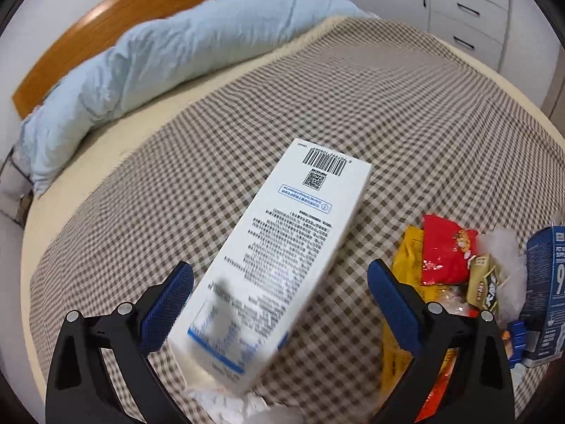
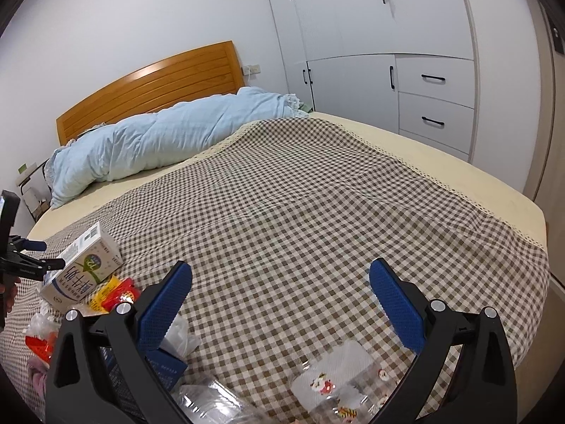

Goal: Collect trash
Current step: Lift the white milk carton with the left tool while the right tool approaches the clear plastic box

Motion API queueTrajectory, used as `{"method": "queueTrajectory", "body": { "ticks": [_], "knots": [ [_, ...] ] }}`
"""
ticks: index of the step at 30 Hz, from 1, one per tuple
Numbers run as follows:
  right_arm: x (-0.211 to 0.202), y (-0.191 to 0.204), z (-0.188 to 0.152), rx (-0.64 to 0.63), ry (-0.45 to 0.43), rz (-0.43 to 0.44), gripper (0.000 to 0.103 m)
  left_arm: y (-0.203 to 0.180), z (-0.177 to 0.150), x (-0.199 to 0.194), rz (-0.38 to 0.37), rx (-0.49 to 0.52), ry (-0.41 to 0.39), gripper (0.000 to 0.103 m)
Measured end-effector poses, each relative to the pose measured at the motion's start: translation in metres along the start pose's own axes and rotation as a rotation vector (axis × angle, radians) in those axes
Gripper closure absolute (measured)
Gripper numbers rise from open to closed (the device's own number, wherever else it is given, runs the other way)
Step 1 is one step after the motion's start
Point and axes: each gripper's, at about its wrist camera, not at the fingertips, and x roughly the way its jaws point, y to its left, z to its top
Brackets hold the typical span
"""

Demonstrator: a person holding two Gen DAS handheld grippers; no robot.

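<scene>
Left gripper [image 1: 280, 282]: jaws wide apart, clamped on nothing. The white carton [image 1: 275, 258] lies between and ahead of the fingers, centre of the left wrist frame, barcode end pointing up-frame. Its near end is motion-blurred, so contact with the left pad [image 1: 166, 307] can't be confirmed. In the right wrist view the same carton sits at the left edge with the left gripper's tips just beside it.

Lower right of the left wrist frame: a trash pile on the checked bedspread [image 1: 406, 113], with a yellow wrapper [image 1: 406, 265], a red snack bag [image 1: 445, 251], clear plastic [image 1: 508, 275] and a dark blue box [image 1: 545, 293].

Right gripper [image 2: 280, 282]: jaws also spread, nothing between them, over bare bedspread. A clear printed bag [image 2: 335, 381] lies at bottom centre of the right wrist frame, under the fingers.
</scene>
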Motion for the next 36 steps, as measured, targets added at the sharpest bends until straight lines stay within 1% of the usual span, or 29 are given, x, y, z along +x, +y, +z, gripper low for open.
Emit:
{"method": "queueTrajectory", "body": {
  "ticks": [3, 7, 10, 13, 14, 15, 18, 23, 25, 28, 30, 32, 36],
  "knots": [
    [0.004, -0.001, -0.001, -0.001, 0.003, -0.017, 0.006, 0.003, 0.007, 0.011, -0.047, 0.037, 0.033, 0.008],
    [0.009, -0.005, -0.001, 0.003, 0.012, -0.038, 0.006, 0.004, 0.012, 0.024, -0.042, 0.094, 0.086, 0.008],
    [0.011, -0.011, -0.002, 0.013, 0.018, -0.053, 0.006, 0.004, 0.013, 0.032, -0.052, 0.139, 0.124, 0.008],
    [0.012, -0.015, -0.003, 0.026, 0.025, -0.058, 0.006, 0.01, 0.016, 0.043, -0.057, 0.148, 0.167, 0.008],
    [0.013, -0.015, -0.004, 0.028, 0.027, -0.059, 0.006, 0.013, 0.017, 0.046, -0.059, 0.148, 0.176, 0.01],
    [0.013, -0.015, -0.004, 0.026, 0.029, -0.06, 0.006, 0.017, 0.019, 0.05, -0.091, 0.141, 0.19, 0.013],
    [0.013, -0.014, -0.006, 0.008, 0.029, -0.072, 0.006, 0.021, 0.022, 0.061, -0.136, 0.135, 0.211, 0.014],
    [0.014, -0.017, -0.007, 0.018, 0.037, -0.081, 0.006, 0.017, 0.024, 0.072, -0.175, 0.144, 0.241, 0.018],
    [0.015, -0.017, -0.008, 0.019, 0.04, -0.081, 0.006, 0.013, 0.028, 0.077, -0.164, 0.145, 0.225, 0.021],
    [0.014, -0.017, -0.007, 0.02, 0.039, -0.077, 0.006, 0.006, 0.025, 0.076, -0.123, 0.138, 0.175, 0.023],
    [0.013, -0.018, -0.007, 0.025, 0.037, -0.072, 0.006, 0.001, 0.022, 0.073, -0.088, 0.111, 0.152, 0.024],
    [0.01, -0.02, -0.006, 0.028, 0.034, -0.068, 0.006, -0.008, 0.018, 0.068, -0.036, 0.113, 0.123, 0.024],
    [0.002, -0.026, -0.005, 0.036, 0.024, -0.06, 0.006, -0.015, 0.011, 0.058, 0.038, 0.08, 0.085, 0.025]
  ]
}}
